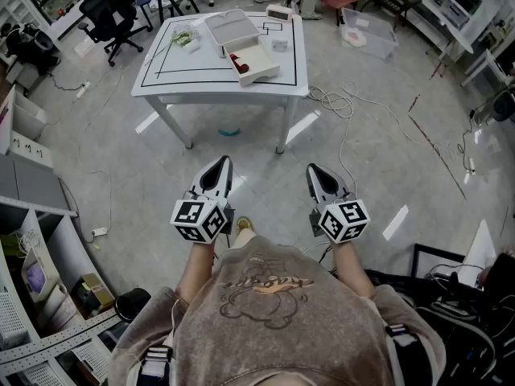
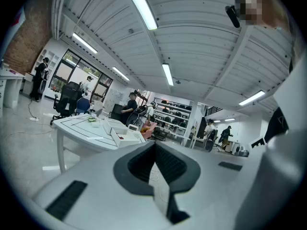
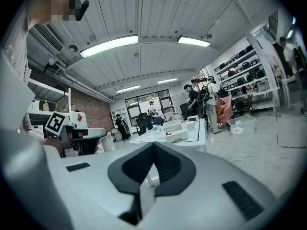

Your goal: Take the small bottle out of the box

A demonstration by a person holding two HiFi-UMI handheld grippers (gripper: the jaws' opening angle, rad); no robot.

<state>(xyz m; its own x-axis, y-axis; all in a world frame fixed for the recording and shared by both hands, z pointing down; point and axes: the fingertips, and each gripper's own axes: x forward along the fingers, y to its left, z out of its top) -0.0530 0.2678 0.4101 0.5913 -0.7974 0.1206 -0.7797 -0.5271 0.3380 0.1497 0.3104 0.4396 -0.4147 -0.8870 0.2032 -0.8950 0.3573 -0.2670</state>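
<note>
While you stand back, left gripper (image 1: 220,166) and right gripper (image 1: 315,172) are closed, empty.
Ahead, the box (image 1: 266,70) sits by the table (image 1: 211,84)'s near edge, nearer your left.

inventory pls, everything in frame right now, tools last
table: one, white with black lines, ahead of the person.
box: one, white, open, on the table's near right part.
red item: one, inside the box, too small to identify.
tray: one, pale grey, on the table behind the box.
bin: one, clear, on the floor right of the table.
office chair: one, black, left of the table.
cables: several, white, on the floor.
left tool: one, white and black, shut, empty.
right tool: one, same colours, shut, empty.
</note>
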